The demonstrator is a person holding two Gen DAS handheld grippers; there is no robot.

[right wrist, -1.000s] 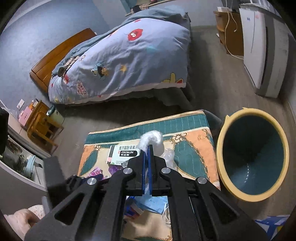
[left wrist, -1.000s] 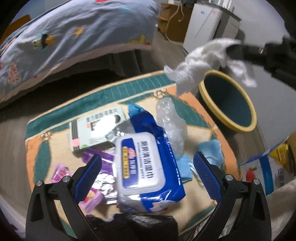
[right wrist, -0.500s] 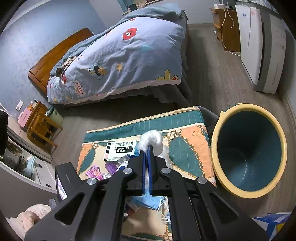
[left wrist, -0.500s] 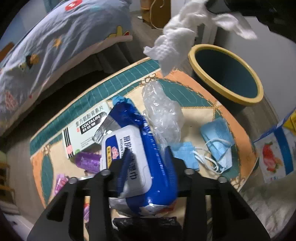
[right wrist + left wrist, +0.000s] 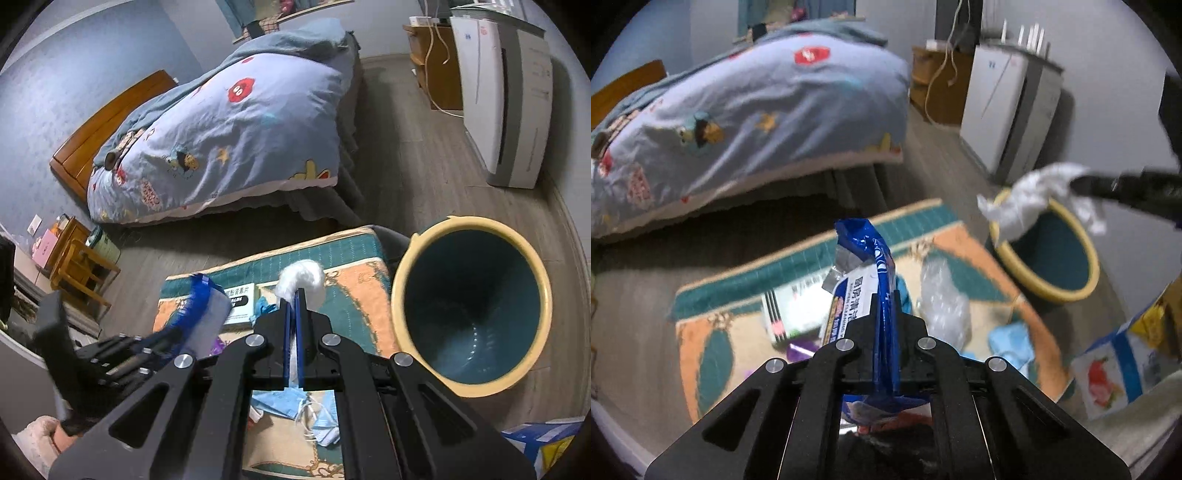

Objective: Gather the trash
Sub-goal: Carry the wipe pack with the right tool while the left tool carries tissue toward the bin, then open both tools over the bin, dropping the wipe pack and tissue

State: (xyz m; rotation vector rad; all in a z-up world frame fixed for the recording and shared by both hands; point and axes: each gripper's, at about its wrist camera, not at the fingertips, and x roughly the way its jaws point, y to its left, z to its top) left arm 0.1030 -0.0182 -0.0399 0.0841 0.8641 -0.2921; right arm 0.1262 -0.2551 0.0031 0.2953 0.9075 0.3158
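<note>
Left tool [image 5: 884, 306] tight on wipes pack [image 5: 875, 266] — right tool [image 5: 295, 306] on tissue [image 5: 301, 277]

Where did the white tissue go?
In the left wrist view, the white tissue hangs at the right, pinched in the right gripper, just over the near rim of the yellow bin.

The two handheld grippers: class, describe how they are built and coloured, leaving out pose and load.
Both the left gripper and the right gripper are matte black, with angular linkage arms that have triangular cut-outs, joined by round silver pivot bolts. The fingers carry blue pads. No cables or markings show.
</note>
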